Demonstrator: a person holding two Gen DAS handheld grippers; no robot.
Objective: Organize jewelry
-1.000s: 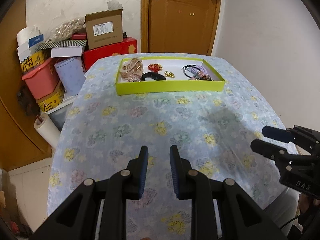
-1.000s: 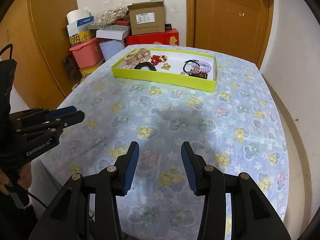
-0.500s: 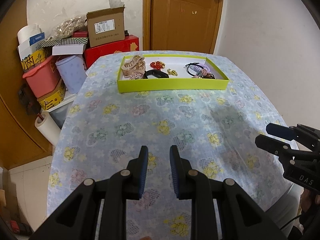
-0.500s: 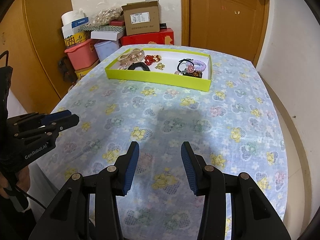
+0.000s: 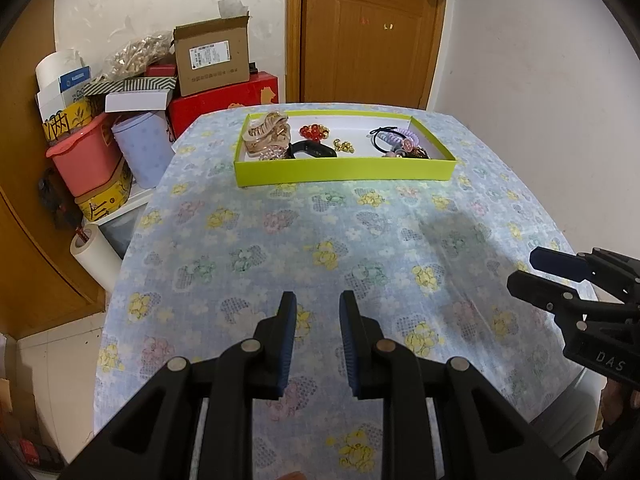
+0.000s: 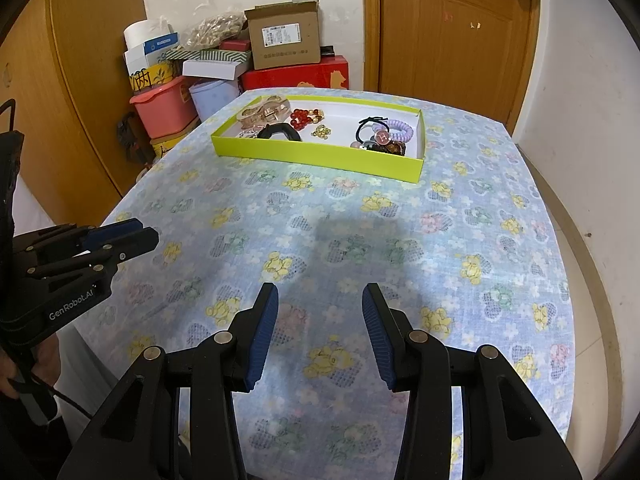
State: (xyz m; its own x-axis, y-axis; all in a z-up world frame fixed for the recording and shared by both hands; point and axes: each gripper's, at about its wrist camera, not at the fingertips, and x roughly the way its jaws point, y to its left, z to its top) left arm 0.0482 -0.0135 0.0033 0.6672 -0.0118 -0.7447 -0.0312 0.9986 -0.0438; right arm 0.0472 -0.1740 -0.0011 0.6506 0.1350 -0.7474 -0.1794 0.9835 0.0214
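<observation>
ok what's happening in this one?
A person holds the left gripper and right gripper over the near side of the floral tablecloth, both open, nothing between the fingers. The jewelry and hair ties all sit in the yellow-green tray at the far end, untouched.

Tray point(image 5: 344, 170) on table point(image 5: 320, 248), at far end, well apart from both grippers. Inside tray: hair claws point(image 5: 267, 135) at left end, bead cluster point(image 5: 314, 132) just right of them, dark band point(image 5: 312, 151) before beads, near front wall, small charms point(image 5: 344, 145) mid-tray, hair ties point(image 5: 394, 140) at right end. Left gripper point(image 5: 318, 312) and right gripper point(image 6: 320, 300) above near end of table, side by side. Stacked boxes point(image 5: 212, 60) and tubs point(image 5: 86, 156) beyond table's far left corner. Door point(image 5: 368, 36) behind table.
</observation>
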